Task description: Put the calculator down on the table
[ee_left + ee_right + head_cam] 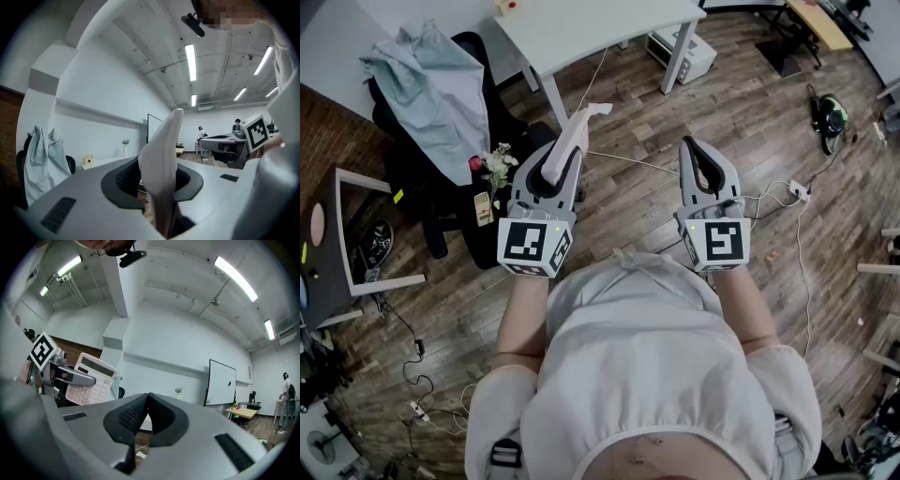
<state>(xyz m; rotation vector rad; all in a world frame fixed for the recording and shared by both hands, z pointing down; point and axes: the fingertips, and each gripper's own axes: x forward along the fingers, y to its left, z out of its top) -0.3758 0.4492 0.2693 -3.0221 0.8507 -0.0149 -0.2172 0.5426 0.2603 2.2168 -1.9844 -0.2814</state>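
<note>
The white calculator [578,129] stands on edge, clamped in my left gripper [562,157], and sticks out ahead of the jaws above the wooden floor. In the left gripper view the calculator [161,164] shows edge-on between the two dark pads. The right gripper view shows its keys and display [89,378] at the left. My right gripper [695,150] hovers level beside it, shut with nothing inside; its pads [136,416] meet. The white table [609,33] lies ahead, beyond both grippers.
A dark chair draped with pale cloth [431,89] stands at the left, with a small bunch of flowers [495,165] next to it. A small box [510,7] sits on the table's far edge. Cables and a power strip [797,190] cross the floor at the right.
</note>
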